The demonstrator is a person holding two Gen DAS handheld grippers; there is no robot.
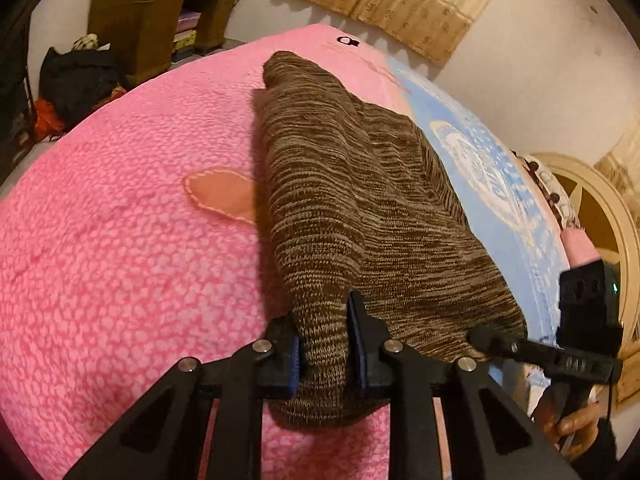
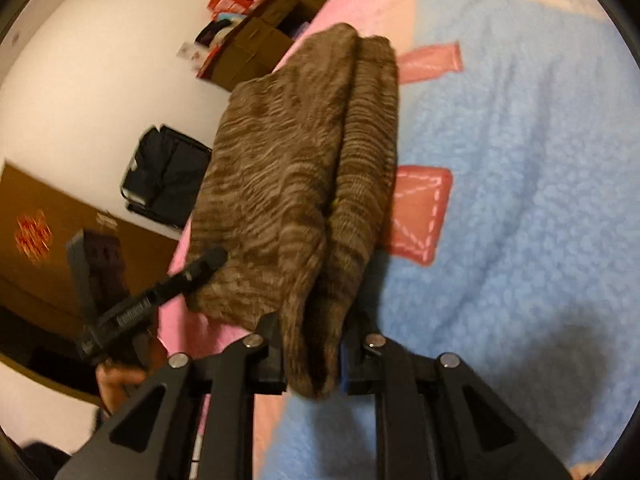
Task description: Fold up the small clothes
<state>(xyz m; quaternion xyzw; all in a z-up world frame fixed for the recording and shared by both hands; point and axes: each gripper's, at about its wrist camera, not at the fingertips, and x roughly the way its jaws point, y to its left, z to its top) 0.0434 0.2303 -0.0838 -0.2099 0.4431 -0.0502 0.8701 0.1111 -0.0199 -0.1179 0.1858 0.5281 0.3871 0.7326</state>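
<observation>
A: Where's the garment right now?

B: The brown knit garment (image 1: 360,208) lies lengthwise on the bed's fleece blanket (image 1: 120,240), across the seam where the pink half meets the blue. It's already doubled — two long layers side by side, by the look of the ridge down its middle.

A: And the grippers?

B: Both sit at the garment's near end. The left gripper (image 1: 325,344) has its jaws nearly closed on a bunched corner of knit, cloth filling the gap between the blue pads. The right gripper (image 2: 310,356) is likewise narrowed onto the other near corner, knit hanging through its jaws. Each shows up in the other's view, just beside the garment's edge.

A: So which step is this?

B: I'd judge it the start of a crosswise fold — near end pinched, far end resting by the pink patch (image 1: 218,194).

A: What does the next move need?

B: Lifting both corners together, level, and carrying them toward the garment's far end without the layers sliding apart. The knit looks thick and limp, so uneven pull would skew the edge.
</observation>
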